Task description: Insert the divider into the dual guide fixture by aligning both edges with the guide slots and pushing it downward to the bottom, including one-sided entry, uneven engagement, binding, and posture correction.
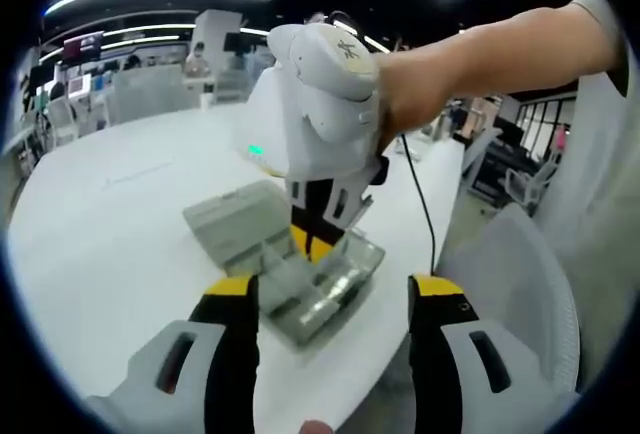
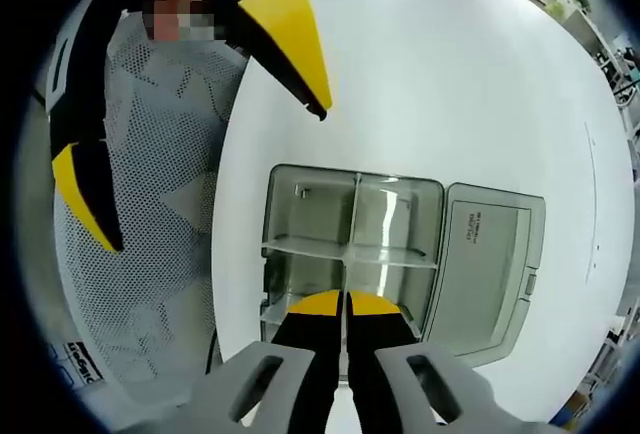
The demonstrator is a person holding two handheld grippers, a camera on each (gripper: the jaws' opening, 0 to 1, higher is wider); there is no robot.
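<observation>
A clear plastic compartment box [image 2: 300,216] lies on the white table, its lid [image 2: 490,264] folded open flat beside it. A thin clear divider [image 2: 351,216] stands lengthwise down the middle of the box, crossing another clear partition [image 2: 300,245]. My right gripper [image 2: 345,304] is shut on the divider's near edge, yellow tips pressed together. In the left gripper view the right gripper [image 1: 310,246] points straight down into the box [image 1: 335,279], held by a hand. My left gripper [image 1: 332,292] hovers open just short of the box, nothing between its fingers. Its spread yellow fingertips [image 2: 290,44] also appear in the right gripper view.
The box sits close to the round table's edge [image 2: 222,254]. A white mesh chair [image 2: 150,204] stands just off that edge. A black cable [image 1: 425,209] trails off the table. Far behind are office desks and a white device with a green light [image 1: 255,151].
</observation>
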